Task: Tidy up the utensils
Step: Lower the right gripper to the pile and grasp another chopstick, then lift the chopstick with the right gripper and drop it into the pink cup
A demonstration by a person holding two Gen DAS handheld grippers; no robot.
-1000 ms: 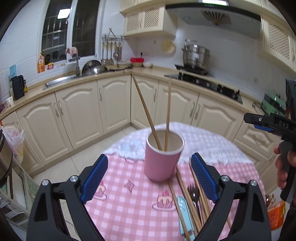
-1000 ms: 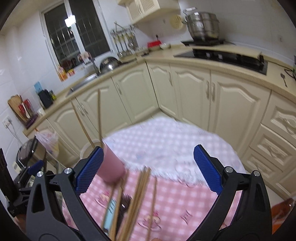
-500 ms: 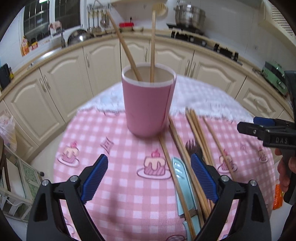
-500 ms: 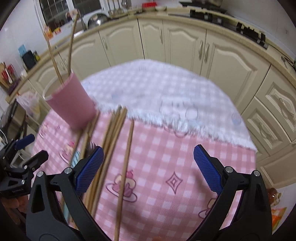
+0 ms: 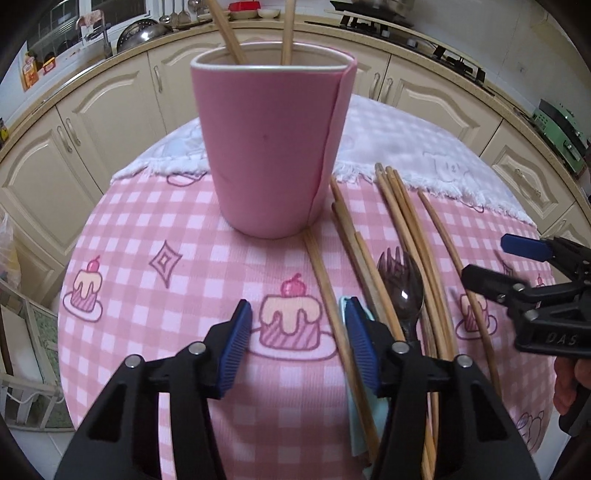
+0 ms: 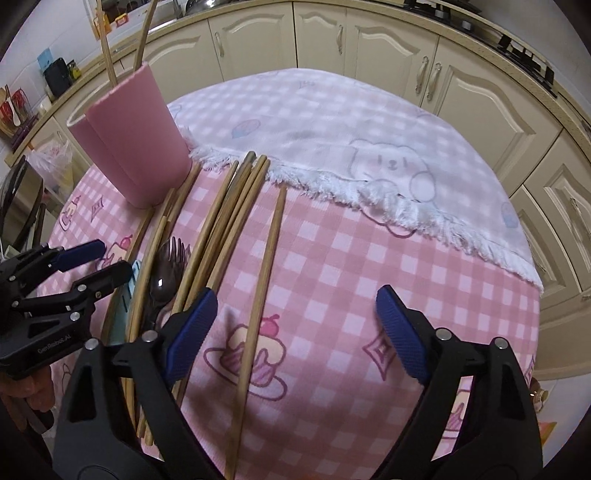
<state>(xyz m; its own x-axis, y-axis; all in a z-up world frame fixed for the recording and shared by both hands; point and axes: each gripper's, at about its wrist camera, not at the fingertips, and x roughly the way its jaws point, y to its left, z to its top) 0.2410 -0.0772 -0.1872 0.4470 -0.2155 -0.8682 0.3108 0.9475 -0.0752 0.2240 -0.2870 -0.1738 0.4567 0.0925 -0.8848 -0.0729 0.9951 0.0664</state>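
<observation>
A pink checked cloth with cake prints covers the round table; a white fringed cloth overlaps its far part. Cream cabinets curve behind, under a counter with a hob, a red dish and a colander. A plastic bag hangs by the table's left edge.

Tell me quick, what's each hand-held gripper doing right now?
Left hand-held gripper: open, holding nothing.
Right hand-held gripper: open wide, holding nothing.
</observation>
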